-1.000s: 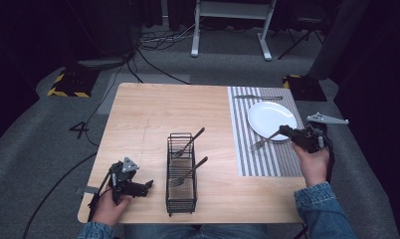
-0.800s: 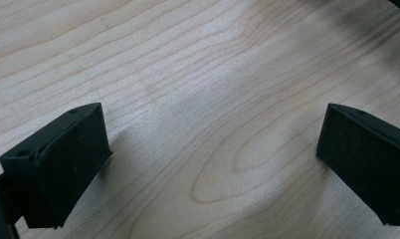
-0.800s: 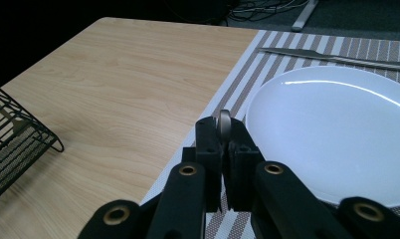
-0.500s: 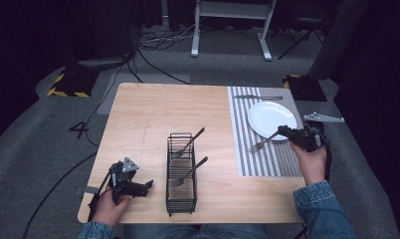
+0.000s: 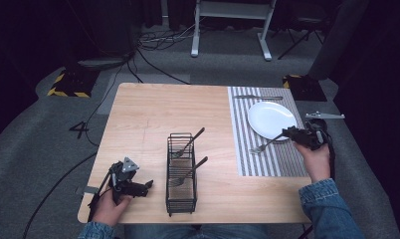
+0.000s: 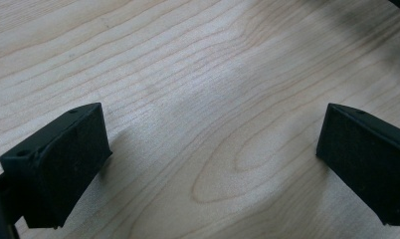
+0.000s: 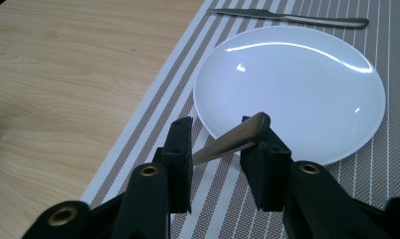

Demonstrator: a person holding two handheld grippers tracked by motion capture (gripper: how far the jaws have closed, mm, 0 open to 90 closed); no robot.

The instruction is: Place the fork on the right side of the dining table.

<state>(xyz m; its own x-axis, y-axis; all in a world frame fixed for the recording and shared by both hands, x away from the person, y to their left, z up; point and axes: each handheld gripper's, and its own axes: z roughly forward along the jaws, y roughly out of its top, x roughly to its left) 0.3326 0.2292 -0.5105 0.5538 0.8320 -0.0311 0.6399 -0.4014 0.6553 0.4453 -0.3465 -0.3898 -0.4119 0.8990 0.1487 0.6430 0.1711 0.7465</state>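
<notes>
Your right gripper (image 7: 215, 149) has just been opening its jaws; the fork (image 5: 266, 145) handle lies between them, resting against one pad, the tines on the striped placemat (image 5: 272, 164) beside the white plate (image 7: 307, 79). Your left gripper (image 5: 138, 188) (jaws wide apart) rests on the worktop (image 6: 203, 74), holding nothing.

Black wire caddy (image 5: 181, 172) with two forks (image 5: 188, 144) standing between both sets of fingers, table knife (image 7: 287, 18) lying beyond the right fingers, wooden worktop (image 5: 158, 114) beneath the left fingers, white stand legs (image 5: 230, 25) far beyond.
</notes>
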